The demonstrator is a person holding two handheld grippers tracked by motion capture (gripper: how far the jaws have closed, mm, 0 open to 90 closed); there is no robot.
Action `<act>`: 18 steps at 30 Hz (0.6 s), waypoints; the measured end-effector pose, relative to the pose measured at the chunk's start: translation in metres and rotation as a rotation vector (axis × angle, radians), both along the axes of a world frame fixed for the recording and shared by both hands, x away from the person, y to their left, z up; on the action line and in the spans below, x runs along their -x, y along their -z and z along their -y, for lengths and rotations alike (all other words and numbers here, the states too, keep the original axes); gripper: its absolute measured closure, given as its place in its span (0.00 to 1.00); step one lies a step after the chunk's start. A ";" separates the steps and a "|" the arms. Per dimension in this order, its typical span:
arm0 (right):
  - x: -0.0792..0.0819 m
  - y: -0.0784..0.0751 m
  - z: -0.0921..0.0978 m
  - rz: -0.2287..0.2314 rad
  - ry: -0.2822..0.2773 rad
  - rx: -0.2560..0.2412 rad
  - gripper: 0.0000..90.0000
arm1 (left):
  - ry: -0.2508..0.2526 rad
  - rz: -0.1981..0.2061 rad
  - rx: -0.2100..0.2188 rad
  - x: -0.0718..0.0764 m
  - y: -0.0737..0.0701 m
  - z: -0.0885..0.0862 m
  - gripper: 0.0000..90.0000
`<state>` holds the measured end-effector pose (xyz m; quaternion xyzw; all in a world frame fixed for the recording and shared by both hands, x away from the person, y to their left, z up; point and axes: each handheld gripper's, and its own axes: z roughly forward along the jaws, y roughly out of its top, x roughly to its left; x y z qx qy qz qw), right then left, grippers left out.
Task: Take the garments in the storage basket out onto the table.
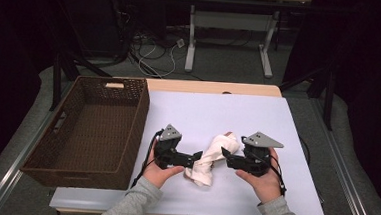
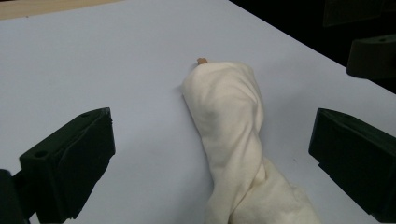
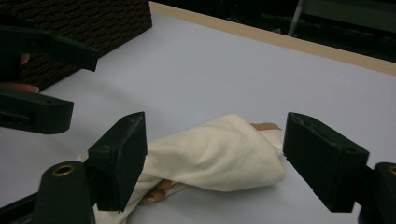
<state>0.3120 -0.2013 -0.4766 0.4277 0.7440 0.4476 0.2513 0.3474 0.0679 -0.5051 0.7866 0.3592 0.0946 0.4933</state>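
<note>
Closing squarely on each end of the twisted cream cloth bundle (image 1: 211, 159), at lower centre of the high view on the white table (image 1: 258, 116), would lift it cleanly. Left gripper (image 1: 195, 159) and right gripper (image 1: 224, 157) both stand released, jaws apart. Its long axis runs diagonally, lower-left to upper-right.

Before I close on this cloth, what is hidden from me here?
- What the cloth wraps: an orange tip pokes out in the right gripper view; the rest is covered.
- Cloth's near end: cut off by the left gripper view's bottom edge.
- Basket near inside wall: hidden by its rim, high view.
</note>
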 end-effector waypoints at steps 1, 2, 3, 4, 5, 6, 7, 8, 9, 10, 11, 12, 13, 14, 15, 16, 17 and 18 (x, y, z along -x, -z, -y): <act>0.002 0.005 -0.001 0.001 -0.012 0.012 0.25 | -0.002 0.002 0.000 0.000 0.000 0.000 0.01; 0.003 0.007 -0.001 0.005 -0.013 0.015 0.26 | 0.003 0.000 -0.003 0.000 0.000 0.000 0.02; 0.003 0.007 -0.001 0.005 -0.013 0.015 0.26 | 0.003 0.000 -0.003 0.000 0.000 0.000 0.03; 0.004 0.010 0.000 0.010 -0.009 0.005 0.28 | -0.003 0.003 -0.005 0.001 0.000 0.000 0.03; 0.005 0.013 0.001 0.015 -0.016 0.006 0.29 | -0.004 0.005 -0.011 0.001 0.000 0.000 0.04; 0.006 0.014 0.002 0.013 -0.011 0.004 0.30 | -0.006 0.009 -0.018 0.001 0.000 -0.001 0.05; 0.007 0.016 0.002 0.015 -0.006 0.004 0.31 | -0.008 0.011 -0.020 0.001 0.000 -0.002 0.07; 0.007 0.017 0.003 0.030 -0.004 0.000 0.33 | -0.010 0.009 -0.020 0.001 0.000 -0.002 0.07; 0.007 0.017 0.003 0.030 -0.004 0.000 0.33 | -0.012 0.011 -0.023 0.000 0.000 -0.003 0.07; 0.008 0.018 0.005 0.029 -0.002 0.003 0.35 | -0.014 0.001 -0.016 0.000 0.000 -0.004 0.08; 0.008 0.018 0.005 0.029 -0.002 0.003 0.35 | -0.017 0.000 -0.016 0.000 0.000 -0.005 0.08; 0.008 0.019 0.006 0.031 0.002 0.001 0.36 | -0.017 -0.002 -0.014 0.000 -0.001 -0.007 0.08; 0.009 0.019 0.007 0.026 0.002 -0.002 0.37 | -0.022 0.002 -0.015 0.000 -0.001 -0.008 0.09; 0.009 0.020 0.007 0.028 0.003 -0.002 0.38 | -0.022 0.005 -0.018 0.000 -0.001 -0.009 0.10; 0.009 0.021 0.008 0.027 0.001 -0.016 0.40 | -0.029 0.002 -0.011 0.001 -0.001 -0.010 0.11; 0.010 0.021 0.008 0.014 0.002 -0.017 0.40 | -0.029 -0.001 -0.016 0.001 -0.002 -0.011 0.12; 0.010 0.021 0.008 0.014 0.002 -0.017 0.40 | -0.038 0.001 -0.008 0.000 -0.002 -0.011 0.12; 0.010 0.022 0.009 0.012 -0.006 -0.016 0.41 | -0.045 0.010 -0.017 0.000 -0.002 -0.012 0.13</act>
